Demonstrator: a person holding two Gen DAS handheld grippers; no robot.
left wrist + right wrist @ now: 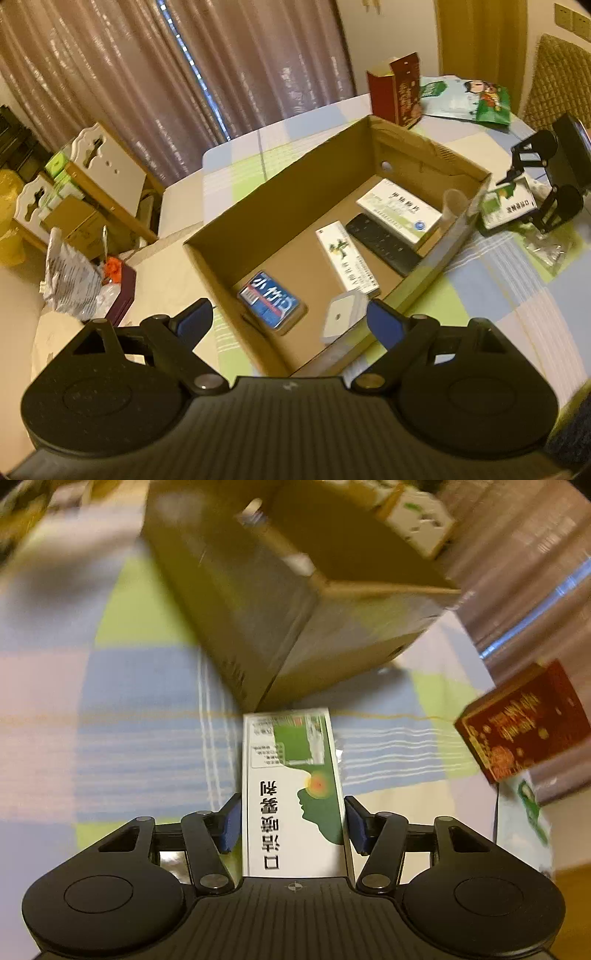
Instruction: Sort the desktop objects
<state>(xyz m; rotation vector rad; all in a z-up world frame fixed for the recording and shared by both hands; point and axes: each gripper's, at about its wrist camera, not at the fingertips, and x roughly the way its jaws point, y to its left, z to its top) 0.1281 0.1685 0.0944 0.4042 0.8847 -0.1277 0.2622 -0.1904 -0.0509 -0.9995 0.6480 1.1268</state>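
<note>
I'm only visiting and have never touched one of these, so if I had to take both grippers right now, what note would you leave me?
Left gripper: open, empty, hovering over the near end of the open brown cardboard box.
Right gripper: jaws around the white-and-green medicine carton on the checked tablecloth beside the box; pads look against its sides, though a firm grip is unconfirmed.
Done: in the box lie a black remote control, two white medicine cartons, a blue packet and a small white adapter.
Left: box the gripped carton, then the dark red carton and green snack bags.
</note>
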